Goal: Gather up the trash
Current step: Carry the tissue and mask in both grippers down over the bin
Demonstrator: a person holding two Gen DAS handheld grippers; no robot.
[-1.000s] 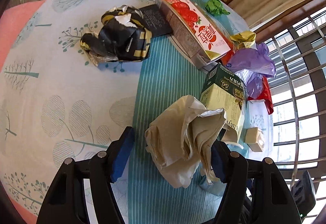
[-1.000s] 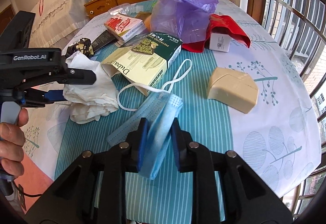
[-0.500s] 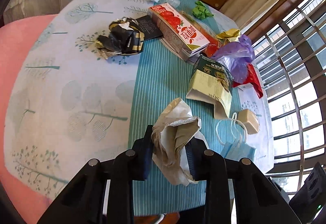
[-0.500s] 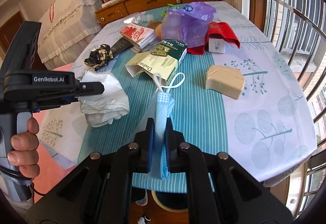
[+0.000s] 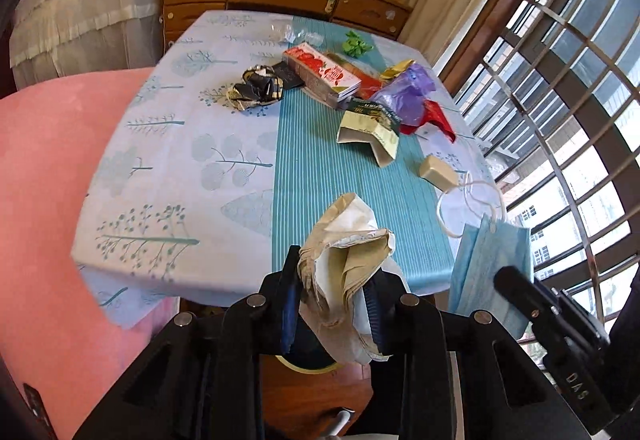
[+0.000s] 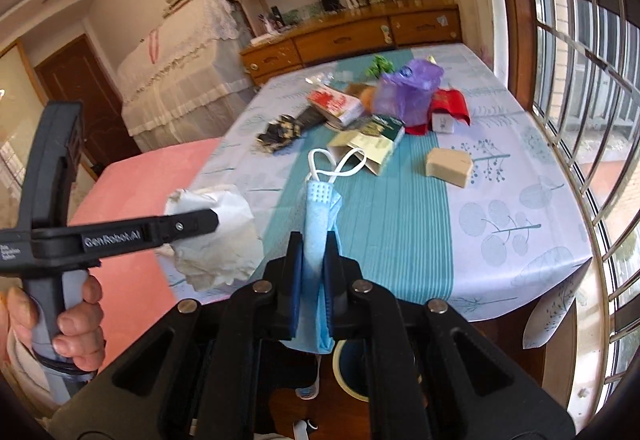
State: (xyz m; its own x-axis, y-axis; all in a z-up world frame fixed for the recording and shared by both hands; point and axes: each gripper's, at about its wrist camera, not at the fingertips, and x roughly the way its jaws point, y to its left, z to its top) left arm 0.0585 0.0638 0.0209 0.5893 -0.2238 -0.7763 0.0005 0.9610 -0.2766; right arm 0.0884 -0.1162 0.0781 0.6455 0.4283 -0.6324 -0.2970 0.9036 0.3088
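Observation:
My left gripper (image 5: 334, 280) is shut on a crumpled beige-and-white paper wad (image 5: 344, 260), held up in the air in front of the table's near edge. My right gripper (image 6: 313, 244) is shut on a folded blue face mask (image 6: 320, 208), whose white ear loops (image 6: 336, 168) stick up above the fingers. In the right wrist view the left gripper's finger (image 6: 188, 226) and its paper wad (image 6: 224, 252) hang to the left, with a hand (image 6: 76, 324) on the handle. The mask (image 5: 488, 260) shows at the right of the left wrist view.
The table (image 5: 180, 176) carries a red carton (image 5: 320, 74), a black-and-gold wrapper (image 5: 256, 90), a green box (image 5: 370, 124), a purple bag (image 5: 404, 92) and a small beige box (image 5: 438, 172). A round-rimmed container (image 6: 344, 372) sits on the floor below. A pink seat (image 5: 48, 180) is at the left, window bars at the right.
The left gripper closed on the paper wad. Both grippers rose and pulled back from the table, lifting the wad and the mask off the cloth.

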